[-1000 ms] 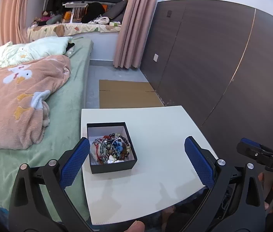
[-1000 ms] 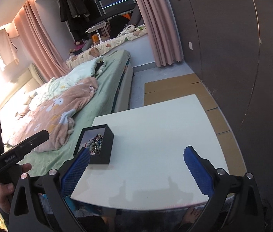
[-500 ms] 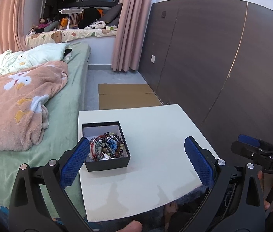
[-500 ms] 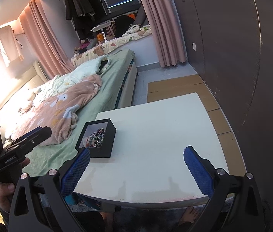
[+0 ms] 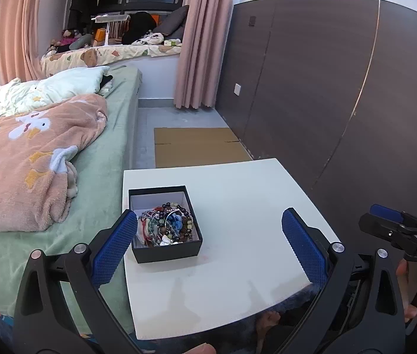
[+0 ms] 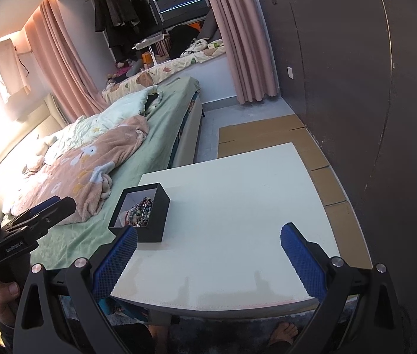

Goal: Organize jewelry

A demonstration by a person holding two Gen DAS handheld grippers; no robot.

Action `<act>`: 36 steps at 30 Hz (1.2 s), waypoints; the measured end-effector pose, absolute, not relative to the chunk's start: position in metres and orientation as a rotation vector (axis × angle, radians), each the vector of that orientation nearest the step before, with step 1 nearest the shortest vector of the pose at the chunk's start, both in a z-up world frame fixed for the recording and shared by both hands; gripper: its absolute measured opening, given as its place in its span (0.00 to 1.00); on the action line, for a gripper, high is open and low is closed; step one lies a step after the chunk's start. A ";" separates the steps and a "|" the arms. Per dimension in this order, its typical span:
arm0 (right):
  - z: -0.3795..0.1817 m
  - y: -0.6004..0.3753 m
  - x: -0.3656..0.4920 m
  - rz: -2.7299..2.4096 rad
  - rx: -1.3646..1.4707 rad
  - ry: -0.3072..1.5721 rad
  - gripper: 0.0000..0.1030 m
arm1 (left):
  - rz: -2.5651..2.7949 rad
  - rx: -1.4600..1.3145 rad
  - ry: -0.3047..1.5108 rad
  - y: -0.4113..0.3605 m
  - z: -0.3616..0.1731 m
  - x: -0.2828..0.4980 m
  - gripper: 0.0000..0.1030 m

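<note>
Where table (image 5: pixel 238 206) meets bed: black box (image 5: pixel 167 250) of tangled beads (image 5: pixel 168 227).

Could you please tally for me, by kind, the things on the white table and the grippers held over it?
Black jewelry box, open, on the white table: 1
Tangled pile of beaded jewelry inside it: 1; separate pieces cannot be counted
Open grippers: 2, the left gripper and the right gripper
Total: 4
</note>
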State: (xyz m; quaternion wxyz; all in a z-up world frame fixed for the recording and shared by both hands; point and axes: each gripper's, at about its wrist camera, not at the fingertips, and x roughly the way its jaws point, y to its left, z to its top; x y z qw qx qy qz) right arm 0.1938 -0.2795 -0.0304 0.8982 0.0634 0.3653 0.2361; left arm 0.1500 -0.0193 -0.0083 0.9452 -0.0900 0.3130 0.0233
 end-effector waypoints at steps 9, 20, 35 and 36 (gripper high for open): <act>-0.034 -0.279 0.199 0.502 0.126 0.772 0.92 | 0.063 -0.181 0.641 -0.015 -0.009 0.150 0.95; -0.035 -0.279 0.200 0.497 0.128 0.779 0.92 | 0.072 -0.164 0.627 -0.017 -0.007 0.148 0.95; -0.035 -0.276 0.202 0.496 0.119 0.786 0.92 | 0.075 -0.160 0.617 -0.017 -0.005 0.144 0.95; -0.035 -0.276 0.201 0.495 0.119 0.786 0.92 | 0.074 -0.161 0.618 -0.017 -0.005 0.144 0.95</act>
